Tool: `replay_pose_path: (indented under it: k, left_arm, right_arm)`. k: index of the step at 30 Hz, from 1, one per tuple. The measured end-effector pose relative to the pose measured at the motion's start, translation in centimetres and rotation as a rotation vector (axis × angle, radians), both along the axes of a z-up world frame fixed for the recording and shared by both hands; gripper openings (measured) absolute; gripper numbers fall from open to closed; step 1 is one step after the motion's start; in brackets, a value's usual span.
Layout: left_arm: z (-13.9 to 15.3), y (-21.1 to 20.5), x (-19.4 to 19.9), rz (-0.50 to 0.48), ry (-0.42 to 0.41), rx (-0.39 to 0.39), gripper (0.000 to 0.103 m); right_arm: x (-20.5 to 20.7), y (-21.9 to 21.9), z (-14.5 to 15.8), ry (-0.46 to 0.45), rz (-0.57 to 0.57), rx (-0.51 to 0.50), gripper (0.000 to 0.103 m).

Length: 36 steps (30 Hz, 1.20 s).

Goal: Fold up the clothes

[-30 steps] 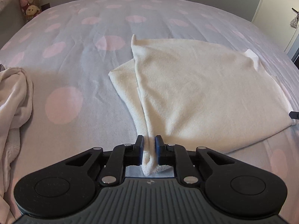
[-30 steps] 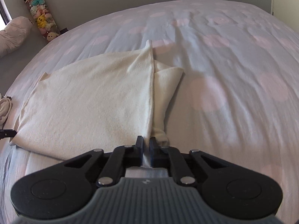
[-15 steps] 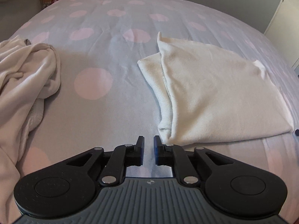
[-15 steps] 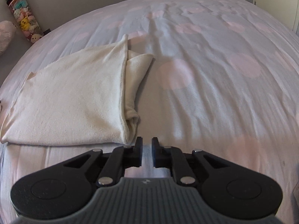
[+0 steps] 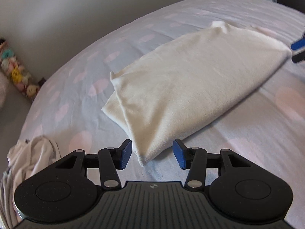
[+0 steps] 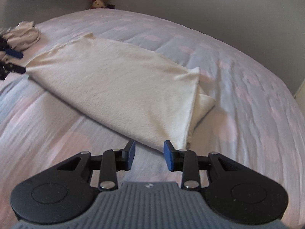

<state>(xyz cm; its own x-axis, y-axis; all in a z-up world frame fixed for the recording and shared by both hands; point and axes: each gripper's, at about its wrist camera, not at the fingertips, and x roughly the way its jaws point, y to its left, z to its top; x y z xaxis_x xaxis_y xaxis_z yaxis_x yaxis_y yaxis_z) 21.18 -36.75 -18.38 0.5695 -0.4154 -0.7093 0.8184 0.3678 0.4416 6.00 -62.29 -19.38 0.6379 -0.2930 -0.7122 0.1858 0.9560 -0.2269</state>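
Since half a second ago I've spread both grippers from nearly closed to wide. My left gripper (image 5: 152,153) now straddles one near corner of the folded cloth (image 5: 190,87) on the bed (image 5: 247,133); my right gripper (image 6: 149,155) gapes just before the other corner, gripping nothing. A crumpled garment (image 5: 32,156) lies left.

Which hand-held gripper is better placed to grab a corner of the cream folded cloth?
Left hand-held gripper: its open jaws already straddle the cream folded cloth corner. Right one sits just short.
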Motion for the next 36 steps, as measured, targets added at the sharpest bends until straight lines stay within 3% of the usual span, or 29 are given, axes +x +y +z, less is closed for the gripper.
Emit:
replay_pose_path:
  k: [10,14,17,19,22,23,26,36]
  left_arm:
    - [-5.8,-0.8,-2.0,-0.271,-0.367,0.288,0.043]
    - [-8.3,-1.1,-2.2,-0.341,-0.495,0.362,0.027]
    - [-9.4,-1.5,-2.1,-0.355,-0.55,0.375,0.02]
    - [-9.4,-1.5,-1.9,-0.365,-0.56,0.368,0.019]
    - [-9.2,-1.4,-1.6,-0.382,-0.564,0.35,0.014]
    - [-9.0,-1.3,-1.5,-0.387,-0.563,0.346,0.013]
    - [-7.7,-1.3,-1.4,-0.397,-0.546,0.346,0.012]
    - [-1.5,0.4,-3.0,-0.455,-0.518,0.375,0.01]
  right_arm:
    - [1.3,1.8,-4.2,0.196,0.247,-0.388,0.039]
    - [1.9,2.0,-5.7,0.226,0.328,-0.545,0.04]
    - [2.5,2.0,-6.9,0.247,0.377,-0.664,0.04]
    - [2.9,2.0,-7.6,0.26,0.407,-0.737,0.039]
    - [3.2,1.8,-8.0,0.282,0.435,-0.8,0.028]
    - [3.2,1.7,-8.0,0.285,0.444,-0.815,0.021]
    - [3.0,1.4,-7.3,0.277,0.444,-0.812,0.013]
    - [2.0,1.6,0.2,0.276,0.437,-0.754,0.011]
